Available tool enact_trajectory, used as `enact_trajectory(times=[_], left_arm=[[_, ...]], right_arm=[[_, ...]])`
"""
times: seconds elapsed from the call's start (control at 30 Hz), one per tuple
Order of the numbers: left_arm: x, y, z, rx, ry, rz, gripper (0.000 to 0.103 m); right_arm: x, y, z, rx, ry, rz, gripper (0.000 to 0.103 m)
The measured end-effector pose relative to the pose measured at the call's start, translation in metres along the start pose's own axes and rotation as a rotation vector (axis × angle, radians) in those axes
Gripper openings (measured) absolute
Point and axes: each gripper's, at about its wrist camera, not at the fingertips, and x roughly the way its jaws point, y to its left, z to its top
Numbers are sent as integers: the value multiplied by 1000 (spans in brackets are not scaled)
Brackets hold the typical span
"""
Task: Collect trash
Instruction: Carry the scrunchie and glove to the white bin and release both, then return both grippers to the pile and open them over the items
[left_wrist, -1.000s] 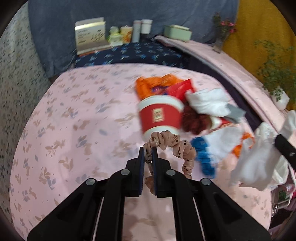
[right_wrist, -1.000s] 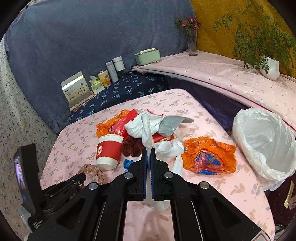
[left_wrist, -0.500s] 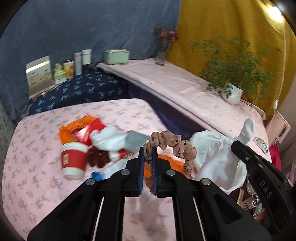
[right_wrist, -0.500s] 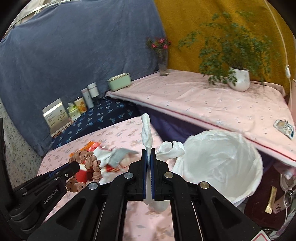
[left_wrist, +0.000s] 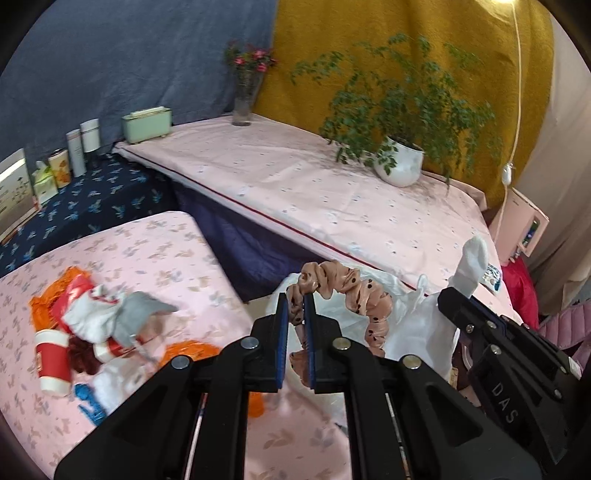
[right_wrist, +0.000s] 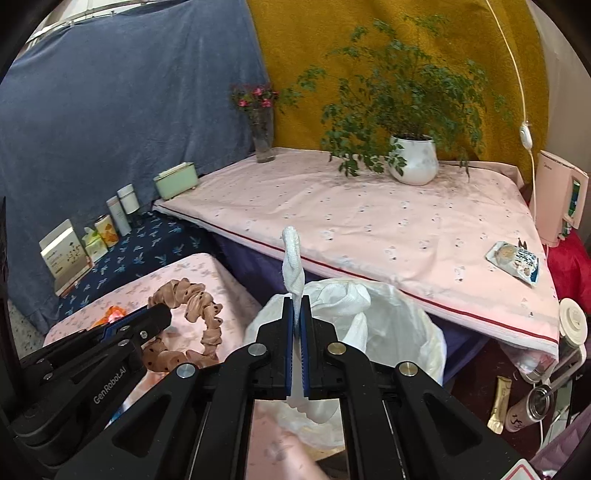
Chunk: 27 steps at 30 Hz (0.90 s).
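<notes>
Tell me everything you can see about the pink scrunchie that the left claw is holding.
The scrunchie is a ring of gathered, slightly shiny dusty-pink fabric with dark polka dots, ruffled all round. The left claw is shut on one side of the loop, and the rest arches up and to the right, then hangs down free. It is held in the air, in front of the white bag-lined bin beside the pink floral table. Apart from the claw's blue pads, nothing visibly touches it.

1. Even, soft indoor light; bright glare at top right above the yellow curtain (left_wrist: 424, 55).
2. Shadows weak, diffuse.
3. Strong fisheye bend, black vignette at all corners.
4. Motion smear on the trash pile (left_wrist: 96, 332); right view sharper.
5. Potted plant (right_wrist: 410, 122) leaves slightly soft.
</notes>
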Motion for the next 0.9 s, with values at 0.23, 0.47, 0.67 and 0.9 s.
enact_trajectory(times=[0.23, 0.47, 0.67, 0.9], left_arm=[[35, -23, 4, 3, 40, -59, 14], [56, -26, 7, -2, 58, -52, 46], [57, -17, 9, -10, 37, -15, 55], [51, -4, 9, -35, 26, 36, 60]], right_arm=[[18, -30, 4, 42, 16, -44, 4], [35, -42, 8, 52, 29, -72, 4], [43, -44, 8, 54, 27, -80, 7], [41, -37, 6, 58, 16, -74, 29]])
